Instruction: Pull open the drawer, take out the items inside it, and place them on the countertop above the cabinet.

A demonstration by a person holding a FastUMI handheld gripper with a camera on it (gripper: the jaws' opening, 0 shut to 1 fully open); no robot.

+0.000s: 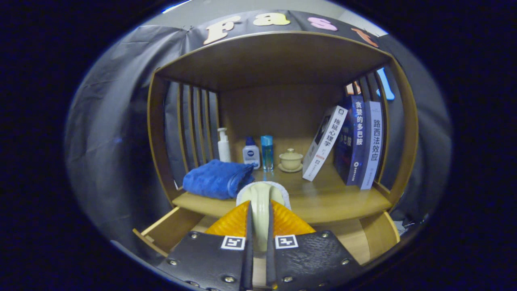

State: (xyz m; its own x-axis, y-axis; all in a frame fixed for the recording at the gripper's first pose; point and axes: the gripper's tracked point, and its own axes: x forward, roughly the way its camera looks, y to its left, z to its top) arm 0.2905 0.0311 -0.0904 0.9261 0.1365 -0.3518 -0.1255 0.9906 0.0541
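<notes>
Dark cloth wall all round, sagging in folds at the left of the frame. Against it, filling the middle, a wooden cabinet [282,60] with an open shelf, slatted sides and a plain back panel.

Below the shelf, toward the bottom of the frame, a drawer [161,230] pulled out, its side wall showing at lower left and bare floor at lower right. Above it the countertop [335,198], wide and pale.

At the right of the shelf, three books [351,141] standing on end: two upright against the slats, the third leaning onto them from the left. At the left of the countertop, a folded blue towel [218,178] lying near the front edge.

Along the back panel, in a row from left to right: a white pump bottle [223,145], a squat white bottle with a blue cap [251,152], a slim clear-blue bottle [266,152], then a small lidded cup on a saucer [291,159], just left of the leaning book.

At bottom centre, the tongs [259,210], narrowed, both fingers pressing on the cream handle of a brush [260,194]. Brush held between the fingertips, its white base poking out just ahead of them, over the front edge of the countertop and just right of the towel. Cannot tell whether resting on the wood or held above it.
</notes>
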